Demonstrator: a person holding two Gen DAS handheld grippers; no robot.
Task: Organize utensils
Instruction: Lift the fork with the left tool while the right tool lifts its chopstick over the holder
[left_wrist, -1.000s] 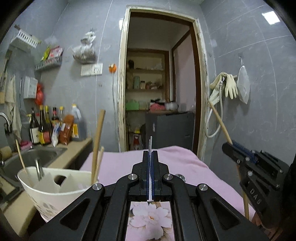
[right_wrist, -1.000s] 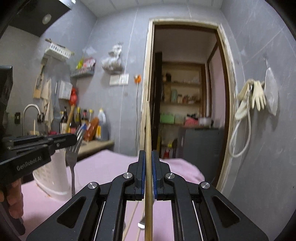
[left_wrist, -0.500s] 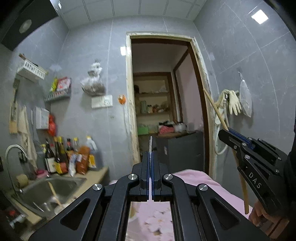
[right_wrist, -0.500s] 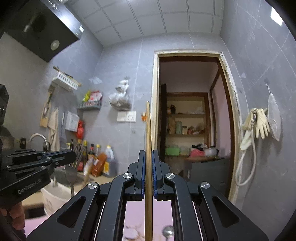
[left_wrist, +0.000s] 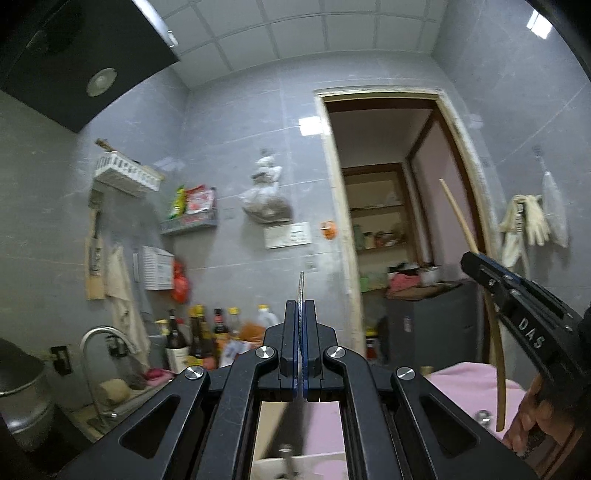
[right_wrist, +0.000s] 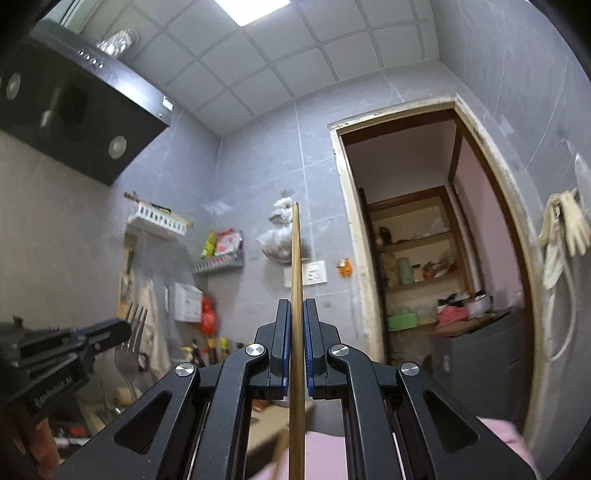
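The fork (right_wrist: 130, 347) is clamped edge-on in the closed left gripper (left_wrist: 302, 332), tines up, raised in front of the grey tiled wall (left_wrist: 236, 155). The right gripper (right_wrist: 295, 343) is closed on an upright wooden chopstick (right_wrist: 295, 295), which runs down between its fingers and out of the bottom of the right wrist view. A hand (left_wrist: 535, 413) holds the right gripper at the edge of the left wrist view.

Below lies a table with a pink cloth (left_wrist: 465, 384). To the left are a sink with a curved tap (left_wrist: 99, 336), a row of bottles (left_wrist: 199, 332) on the counter, wall racks (left_wrist: 125, 177) and a black cooker hood (right_wrist: 74, 107). An open doorway (right_wrist: 424, 236) shows pantry shelves, and rubber gloves (left_wrist: 532, 221) hang on the right wall.

Both views are tilted upward, so most of the table is cut off. A pale rim at the bottom of the left wrist view is blurred and hard to identify.
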